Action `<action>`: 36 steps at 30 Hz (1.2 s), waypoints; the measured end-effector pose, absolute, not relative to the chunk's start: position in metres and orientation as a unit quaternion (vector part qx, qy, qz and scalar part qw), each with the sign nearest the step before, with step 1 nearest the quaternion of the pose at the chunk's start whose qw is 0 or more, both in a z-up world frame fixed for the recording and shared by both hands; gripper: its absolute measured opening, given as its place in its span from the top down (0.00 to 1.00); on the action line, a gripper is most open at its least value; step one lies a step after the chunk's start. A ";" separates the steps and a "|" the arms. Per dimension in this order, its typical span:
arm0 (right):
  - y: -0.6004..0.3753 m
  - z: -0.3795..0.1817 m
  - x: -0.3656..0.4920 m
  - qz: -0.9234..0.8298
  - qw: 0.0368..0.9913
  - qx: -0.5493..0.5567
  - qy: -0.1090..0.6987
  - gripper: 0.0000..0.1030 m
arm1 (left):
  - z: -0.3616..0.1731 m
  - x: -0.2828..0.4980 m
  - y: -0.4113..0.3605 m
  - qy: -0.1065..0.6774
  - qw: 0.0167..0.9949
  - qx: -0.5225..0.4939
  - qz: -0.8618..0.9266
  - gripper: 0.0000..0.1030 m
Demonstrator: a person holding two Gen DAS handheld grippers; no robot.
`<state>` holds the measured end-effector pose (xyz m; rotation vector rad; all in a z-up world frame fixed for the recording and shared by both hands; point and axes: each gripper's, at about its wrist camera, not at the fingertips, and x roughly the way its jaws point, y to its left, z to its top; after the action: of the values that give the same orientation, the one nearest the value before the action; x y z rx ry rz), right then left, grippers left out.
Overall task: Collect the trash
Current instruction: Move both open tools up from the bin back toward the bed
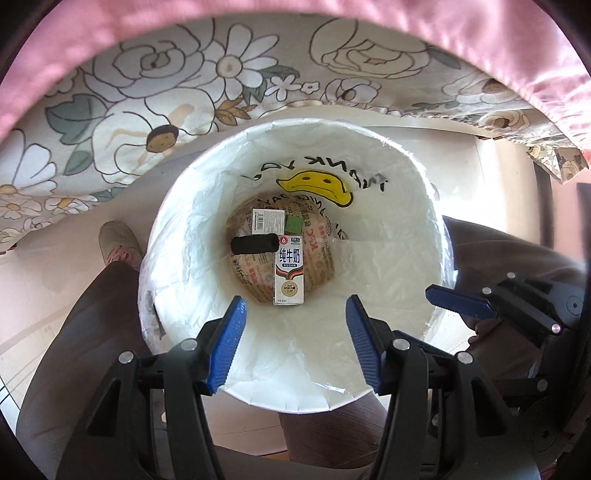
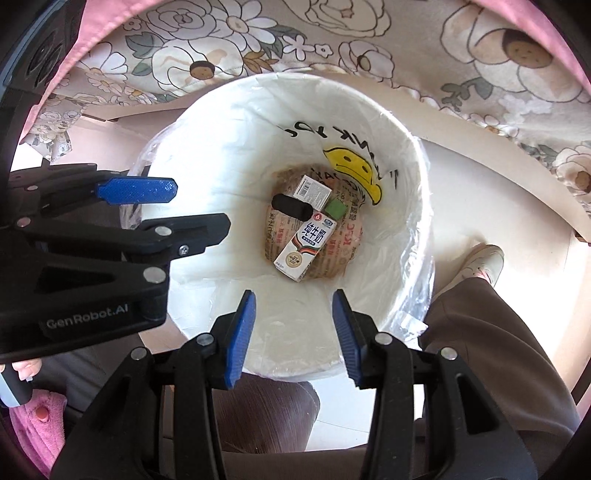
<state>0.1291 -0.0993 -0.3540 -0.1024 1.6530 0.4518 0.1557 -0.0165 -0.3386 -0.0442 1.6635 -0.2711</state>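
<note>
A white trash bin [image 1: 399,354] lined with a smiley-face plastic bag stands on the floor below both grippers; it also shows in the right wrist view [image 2: 207,155]. At its bottom lie a white milk carton [image 1: 289,275] [image 2: 306,244], a black cylinder [image 1: 254,244] [image 2: 291,206], a small barcode box [image 1: 268,220] [image 2: 312,191] and a green piece [image 1: 294,223] [image 2: 337,209] on printed paper. My left gripper [image 1: 295,343] is open and empty above the bin's near rim. My right gripper [image 2: 293,332] is open and empty above the bin too.
A flowered bedsheet [image 1: 147,92] under a pink cover [image 1: 332,18] hangs behind the bin. The person's legs in brown trousers [image 2: 491,332] and shoes [image 1: 118,240] [image 2: 484,262] flank the bin. The other gripper shows at each view's side [image 1: 517,306] [image 2: 110,229].
</note>
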 end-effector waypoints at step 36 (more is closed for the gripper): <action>-0.173 -0.031 0.183 0.195 0.871 -0.050 0.449 0.34 | -0.035 0.216 0.008 0.504 0.855 -0.043 -0.112 0.20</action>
<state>0.1828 -0.1725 -0.0306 -0.1044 0.9382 0.4083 0.2161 0.0082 -0.0348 -0.0914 1.0603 -0.2355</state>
